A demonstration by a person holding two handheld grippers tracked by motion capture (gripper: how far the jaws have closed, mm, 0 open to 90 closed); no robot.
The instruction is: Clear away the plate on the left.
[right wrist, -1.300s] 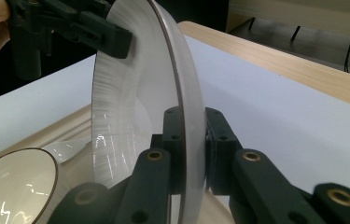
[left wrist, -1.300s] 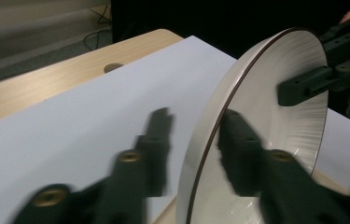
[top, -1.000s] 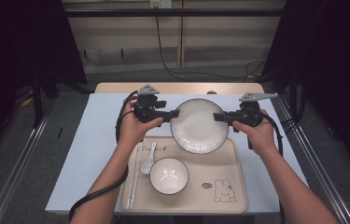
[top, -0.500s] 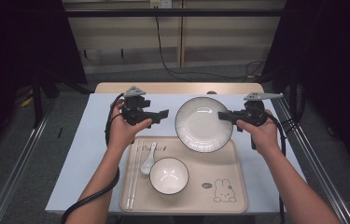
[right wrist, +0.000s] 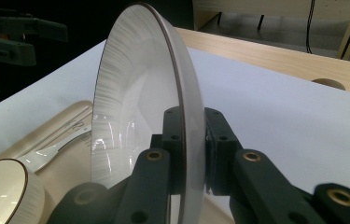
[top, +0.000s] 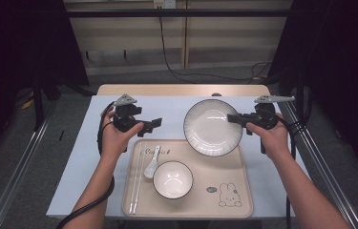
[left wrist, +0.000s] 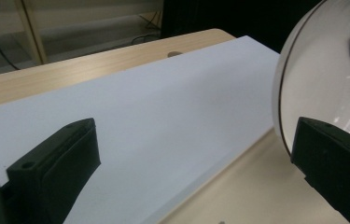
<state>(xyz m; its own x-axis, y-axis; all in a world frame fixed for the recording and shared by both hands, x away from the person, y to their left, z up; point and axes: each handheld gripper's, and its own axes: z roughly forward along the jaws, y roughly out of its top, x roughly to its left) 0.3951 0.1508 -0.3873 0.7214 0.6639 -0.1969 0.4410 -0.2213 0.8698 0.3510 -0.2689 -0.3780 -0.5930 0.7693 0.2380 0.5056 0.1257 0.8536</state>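
The right gripper [top: 232, 118] is clenched on the right rim of the white plate [top: 212, 126], one jaw on each face of the rim, as the right gripper view shows close up [right wrist: 189, 154]. The plate [right wrist: 144, 107] is off the surface, held over the far right corner of the beige tray [top: 234, 191] and the pale blue worktop [top: 90, 157], tilted so its hollow faces up and toward the person.

The left gripper [top: 156, 125] has just been opening; its jaws stand wide apart with nothing between them, well left of the plate and above the worktop beyond the tray's far left corner. In the left gripper view the plate's dark-lined edge [left wrist: 303, 84] shows past one jaw.

On the tray lie a small white bowl [top: 173, 179], a white spoon [top: 151, 164] and chopsticks [top: 136, 183].
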